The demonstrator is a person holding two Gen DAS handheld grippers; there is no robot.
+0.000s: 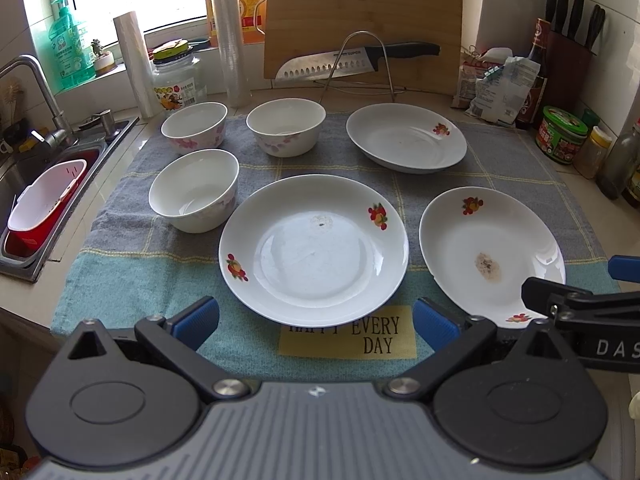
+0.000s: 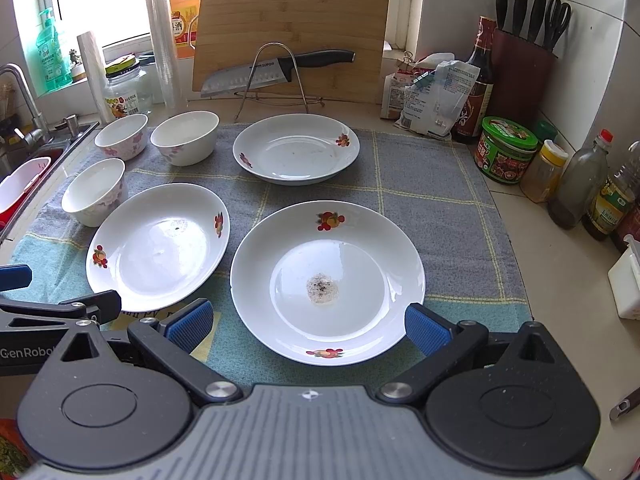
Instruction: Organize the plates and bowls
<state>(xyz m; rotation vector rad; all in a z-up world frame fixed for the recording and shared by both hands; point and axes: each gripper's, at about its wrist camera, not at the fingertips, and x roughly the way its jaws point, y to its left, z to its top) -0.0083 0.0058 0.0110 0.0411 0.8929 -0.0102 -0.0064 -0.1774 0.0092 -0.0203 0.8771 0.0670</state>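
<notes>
A checked blue-grey towel (image 1: 500,152) covers a kitchen counter beside a sink (image 1: 24,184) under a bright window. Three white plates lie on it: centre plate (image 1: 314,246), stained plate (image 2: 328,280) near right, far plate (image 2: 296,152). Three bowls (image 1: 194,190) cluster at the left. Behind stand a bamboo cutting board (image 1: 362,20) and a knife (image 1: 352,62). The left gripper (image 1: 316,322) and the right gripper (image 2: 308,322) hover released, fingers spread, empty.
</notes>
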